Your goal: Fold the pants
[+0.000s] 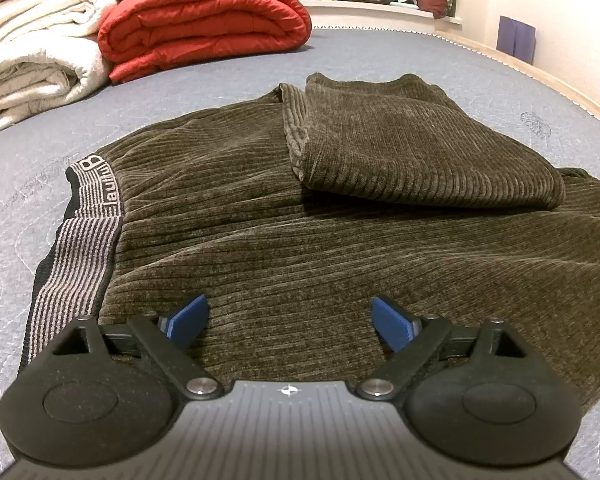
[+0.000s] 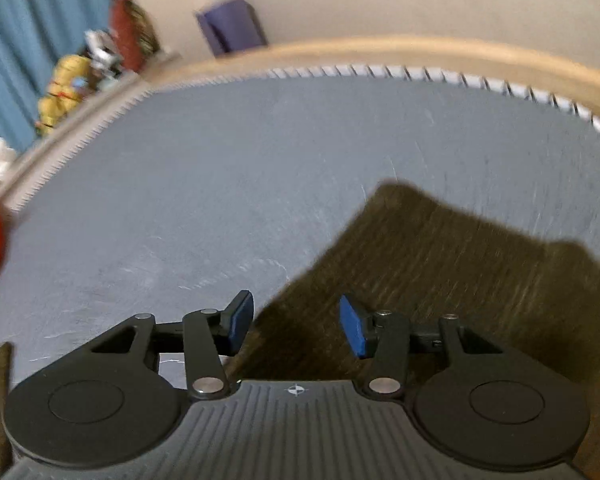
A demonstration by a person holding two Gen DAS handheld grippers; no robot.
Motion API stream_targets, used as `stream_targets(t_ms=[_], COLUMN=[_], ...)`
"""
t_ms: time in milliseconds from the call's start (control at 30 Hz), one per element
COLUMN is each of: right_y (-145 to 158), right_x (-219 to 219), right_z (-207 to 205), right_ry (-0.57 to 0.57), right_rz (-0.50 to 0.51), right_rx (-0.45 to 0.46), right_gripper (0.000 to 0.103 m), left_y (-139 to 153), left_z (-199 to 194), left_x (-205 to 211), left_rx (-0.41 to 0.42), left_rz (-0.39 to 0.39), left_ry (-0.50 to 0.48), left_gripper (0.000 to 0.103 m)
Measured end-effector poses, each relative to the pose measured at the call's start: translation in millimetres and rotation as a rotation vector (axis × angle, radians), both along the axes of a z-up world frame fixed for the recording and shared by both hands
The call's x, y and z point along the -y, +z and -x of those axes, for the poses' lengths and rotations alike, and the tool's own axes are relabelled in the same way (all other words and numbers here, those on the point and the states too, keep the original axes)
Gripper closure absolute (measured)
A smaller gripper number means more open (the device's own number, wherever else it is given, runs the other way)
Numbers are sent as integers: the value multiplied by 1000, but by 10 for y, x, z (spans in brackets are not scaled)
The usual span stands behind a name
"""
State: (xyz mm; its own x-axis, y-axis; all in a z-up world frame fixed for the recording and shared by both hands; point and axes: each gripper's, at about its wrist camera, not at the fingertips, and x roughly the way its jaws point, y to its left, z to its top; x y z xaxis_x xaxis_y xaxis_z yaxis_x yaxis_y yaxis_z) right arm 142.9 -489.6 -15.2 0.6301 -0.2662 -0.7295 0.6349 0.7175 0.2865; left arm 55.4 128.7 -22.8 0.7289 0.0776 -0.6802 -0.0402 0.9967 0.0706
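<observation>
At nine o'clock in the left wrist view, folded white bedding (image 1: 36,64) and a red quilt (image 1: 204,28) on the bed (image 1: 380,52). Dead centre, brown corduroy pants (image 1: 300,232), striped waistband (image 1: 84,236) at eight o'clock, legs already doubled over at two o'clock. Left hand-held gripper (image 1: 290,320) spread wide above the cloth, pinching nothing. Right hand-held gripper (image 2: 296,326) half spread, empty, over the cloth's edge. Probably between folds; next, seize an edge for another fold.

the pants (image 1: 260,220) lie spread on the bed (image 1: 380,52), waistband (image 1: 80,240) to the left, one leg (image 1: 420,140) folded back on top at the right. behind, left, a quilt (image 1: 204,28) lies beside stacked blankets (image 1: 36,68).
</observation>
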Motion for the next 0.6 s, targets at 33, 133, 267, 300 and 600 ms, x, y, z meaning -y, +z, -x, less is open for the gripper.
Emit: stream_targets(t_ms=[33, 133, 267, 300, 600], right_y=[-1, -29, 116, 150, 57], right_x=[-56, -183, -30, 0, 358], right_z=[-68, -268, -273, -287, -137], right_ry=[5, 7, -132, -146, -81], right_rz=[54, 195, 232, 241, 132], right_rx=[-18, -105, -4, 18, 38], right_gripper=[53, 93, 97, 98, 92], left_y=[0, -6, -20, -21, 9], left_z=[2, -7, -19, -16, -30], left_x=[1, -11, -26, -25, -54], left_rx=[0, 0, 4, 4, -10], left_rz=[0, 1, 5, 2, 14], left_ry=[0, -3, -13, -14, -12], left_gripper=[9, 9, 8, 8, 8])
